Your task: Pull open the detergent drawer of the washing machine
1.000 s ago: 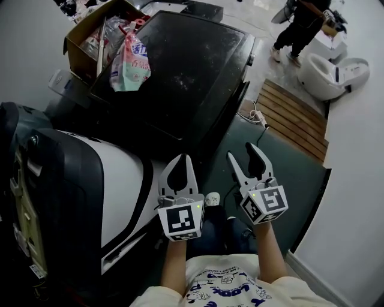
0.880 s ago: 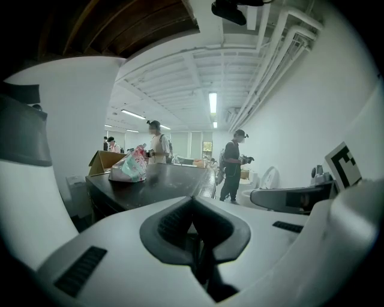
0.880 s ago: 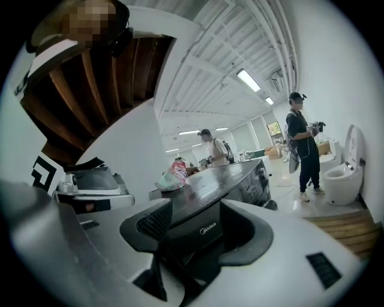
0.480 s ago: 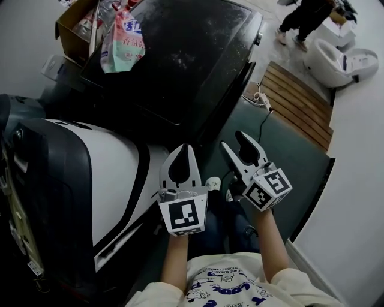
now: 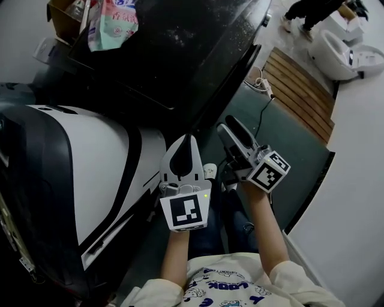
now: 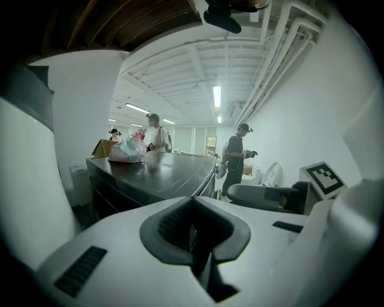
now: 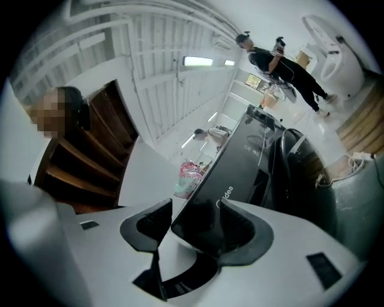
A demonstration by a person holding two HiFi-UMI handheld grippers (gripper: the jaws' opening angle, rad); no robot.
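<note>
The black washing machine (image 5: 180, 54) stands ahead of me, its dusty lid filling the top of the head view. Its dark front, with white brand print, shows in the right gripper view (image 7: 237, 174); I cannot make out the detergent drawer in any view. My left gripper (image 5: 187, 139) hovers short of the machine's near corner, jaws shut on nothing, pads meeting in the left gripper view (image 6: 193, 210). My right gripper (image 5: 231, 129) is rolled onto its side beside it, open and empty (image 7: 195, 225), framing the machine's front between its pads.
A large white and black appliance (image 5: 90, 162) fills the left. A cardboard box (image 5: 63, 9) and a pink bag (image 5: 111, 24) sit on the far lid. A wooden pallet (image 5: 297, 90), a cable (image 5: 264, 84), a white fixture (image 5: 348, 57) and a person (image 5: 312, 12) are at the right.
The left jaws have gone from slightly apart to shut. The right gripper has rolled onto its side. Both sit a little higher in the head view, which has shifted nearer the machine.
</note>
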